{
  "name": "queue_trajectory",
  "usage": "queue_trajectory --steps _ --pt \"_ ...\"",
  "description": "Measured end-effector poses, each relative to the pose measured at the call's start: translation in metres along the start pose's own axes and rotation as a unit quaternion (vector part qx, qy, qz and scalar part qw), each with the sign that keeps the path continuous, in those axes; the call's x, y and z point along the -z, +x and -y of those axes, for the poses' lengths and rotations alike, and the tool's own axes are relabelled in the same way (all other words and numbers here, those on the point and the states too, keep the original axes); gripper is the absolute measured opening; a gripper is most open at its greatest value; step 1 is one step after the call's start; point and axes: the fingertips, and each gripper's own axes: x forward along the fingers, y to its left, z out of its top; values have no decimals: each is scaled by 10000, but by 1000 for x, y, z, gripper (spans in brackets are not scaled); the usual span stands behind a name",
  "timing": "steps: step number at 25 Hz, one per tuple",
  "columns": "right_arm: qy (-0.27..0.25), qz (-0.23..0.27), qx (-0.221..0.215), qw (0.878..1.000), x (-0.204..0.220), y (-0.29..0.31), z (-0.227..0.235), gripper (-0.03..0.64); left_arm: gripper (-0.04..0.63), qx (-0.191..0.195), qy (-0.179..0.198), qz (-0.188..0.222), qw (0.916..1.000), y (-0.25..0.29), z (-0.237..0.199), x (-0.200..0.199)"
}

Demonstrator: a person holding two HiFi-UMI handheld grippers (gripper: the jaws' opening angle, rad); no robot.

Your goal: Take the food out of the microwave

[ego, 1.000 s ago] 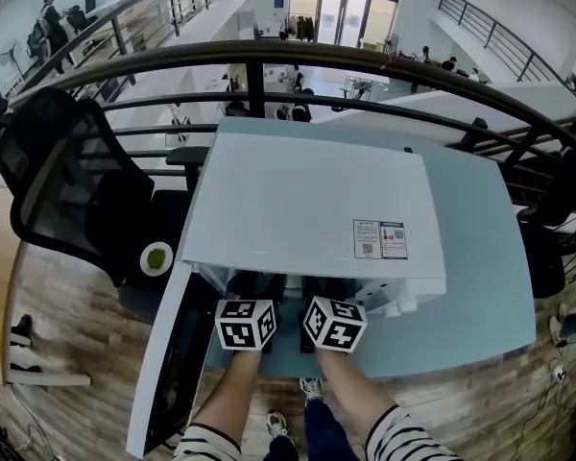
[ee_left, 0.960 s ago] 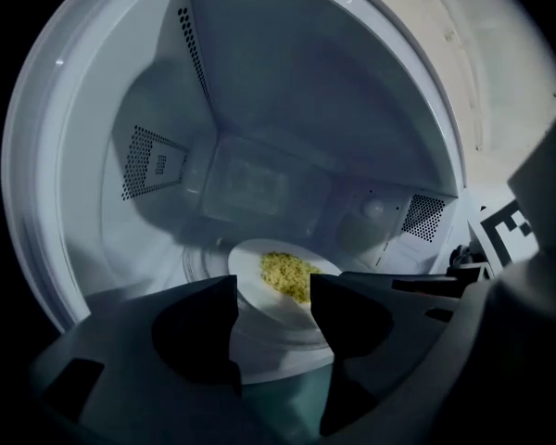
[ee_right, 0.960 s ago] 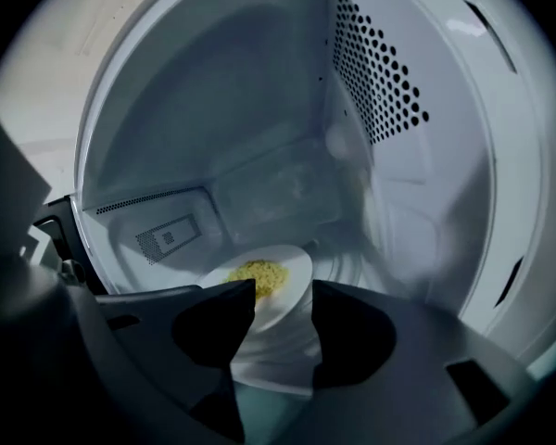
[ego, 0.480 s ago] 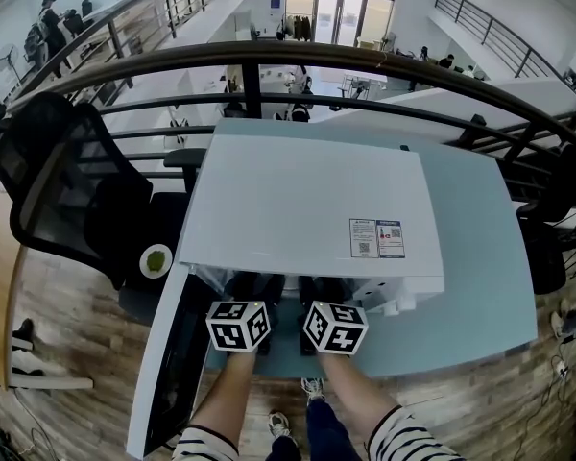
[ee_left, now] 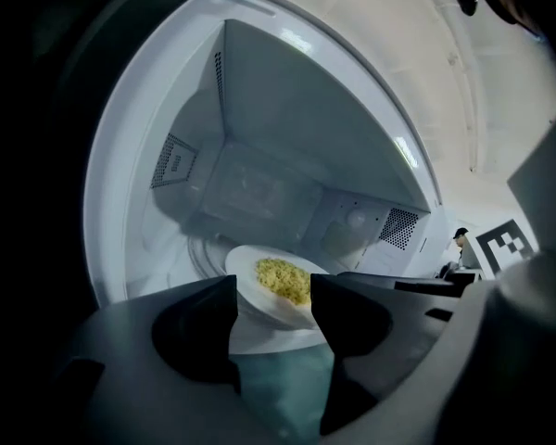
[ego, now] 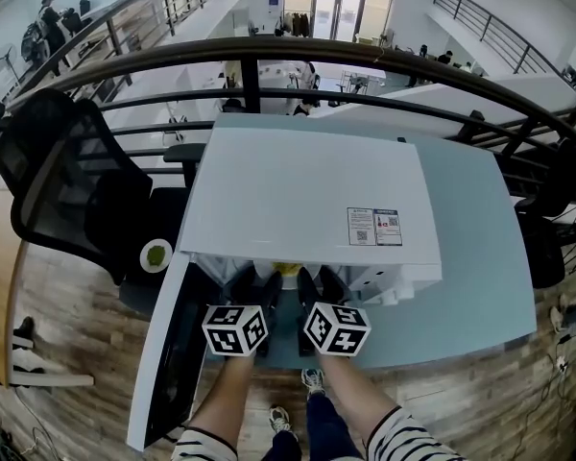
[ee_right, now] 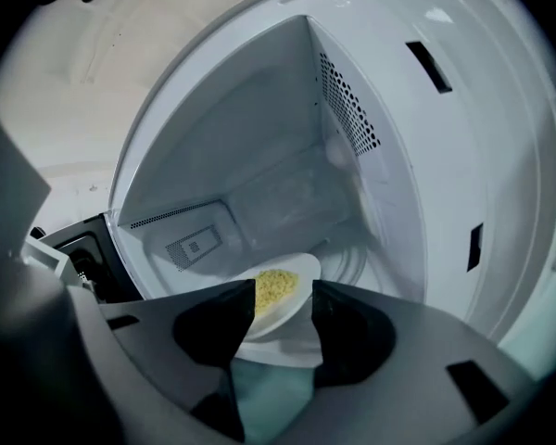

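Observation:
A white plate of yellow food (ego: 288, 270) sits at the mouth of the white microwave (ego: 307, 200), between my two grippers. The plate (ee_left: 276, 284) lies with its rim between the jaws of my left gripper (ee_left: 273, 309), which is shut on it. The plate (ee_right: 280, 297) is tilted in the right gripper view, and my right gripper (ee_right: 280, 315) is shut on its other side. In the head view the left gripper (ego: 252, 286) and right gripper (ego: 317, 284) reach under the microwave's front edge. The cavity behind the plate is empty.
The microwave door (ego: 168, 353) hangs open to the left, beside my left arm. The microwave stands on a teal table (ego: 480, 257). A black office chair (ego: 67, 181) with a small dish (ego: 156, 255) on it stands at the left. A dark railing (ego: 365, 65) runs behind.
Both grippers have drawn back toward me out of the microwave. The yellow food, hidden before, now shows at the opening between them.

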Motion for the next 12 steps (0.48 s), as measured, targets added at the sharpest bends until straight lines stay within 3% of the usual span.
queue_trajectory --steps 12 --pt "25 -57 31 10000 13 -20 2 189 232 -6 -128 63 9999 -18 8 12"
